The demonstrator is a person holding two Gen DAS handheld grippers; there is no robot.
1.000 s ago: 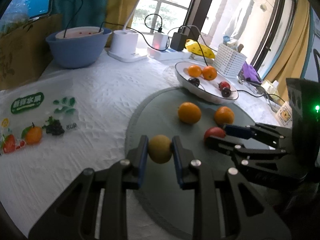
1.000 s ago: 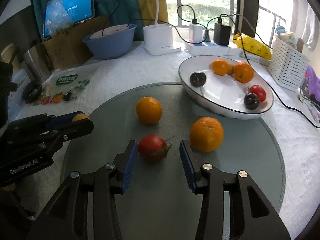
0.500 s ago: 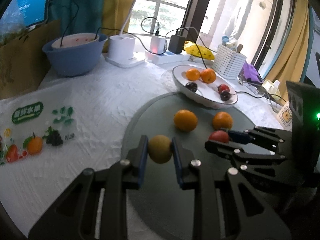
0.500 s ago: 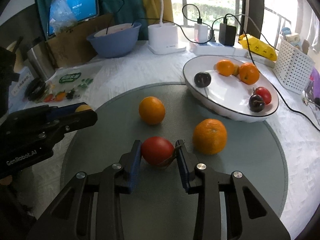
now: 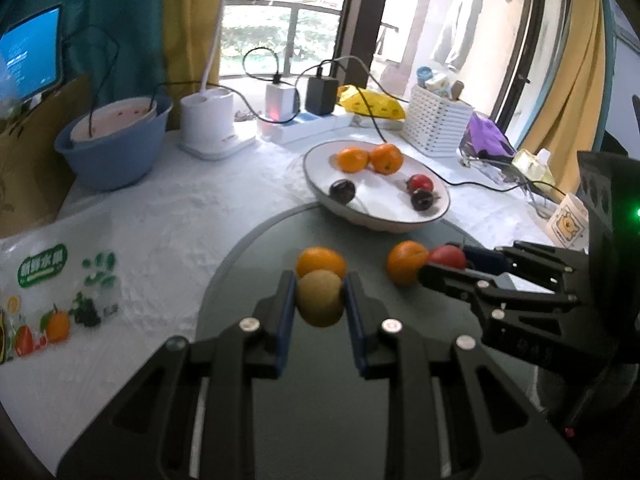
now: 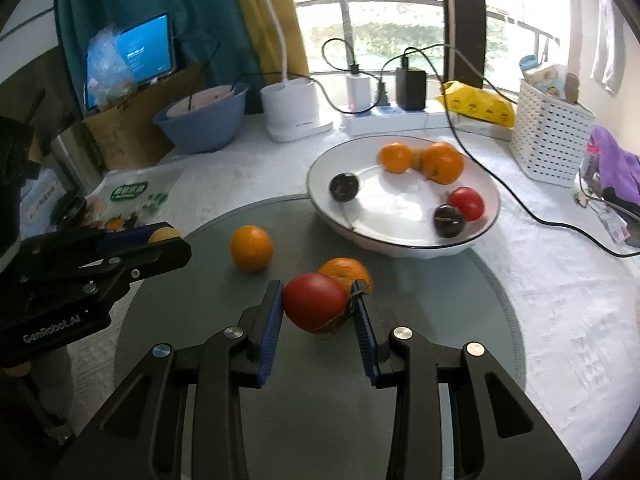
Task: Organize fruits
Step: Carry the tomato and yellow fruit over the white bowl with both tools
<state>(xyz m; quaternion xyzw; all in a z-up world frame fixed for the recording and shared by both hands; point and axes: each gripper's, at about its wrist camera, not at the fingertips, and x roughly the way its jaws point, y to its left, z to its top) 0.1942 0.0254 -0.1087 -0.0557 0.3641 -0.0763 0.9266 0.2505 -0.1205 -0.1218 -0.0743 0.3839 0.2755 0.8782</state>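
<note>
My left gripper (image 5: 320, 300) is shut on a yellow-brown round fruit (image 5: 319, 299) and holds it above the grey round mat (image 5: 248, 264). My right gripper (image 6: 318, 308) is shut on a red tomato (image 6: 314, 307), lifted above the mat (image 6: 440, 320). Two oranges (image 6: 251, 248) (image 6: 345, 270) lie on the mat. The white oval plate (image 6: 404, 242) behind holds two oranges (image 6: 396, 157), two dark plums (image 6: 344, 187) and a red tomato (image 6: 466, 203). In the left wrist view the plate (image 5: 376, 220) lies beyond the mat, with the right gripper (image 5: 444, 264) at the right.
A blue bowl (image 6: 200, 120), white lamp base (image 6: 294, 112), power strip with chargers (image 6: 392, 116), white basket (image 6: 552, 140) and cables stand at the back. A printed fruit bag (image 5: 52, 280) lies on the left of the white cloth.
My right gripper closed on the red tomato and lifted it off the mat. Both grippers have risen and moved forward toward the plate with their fruits.
</note>
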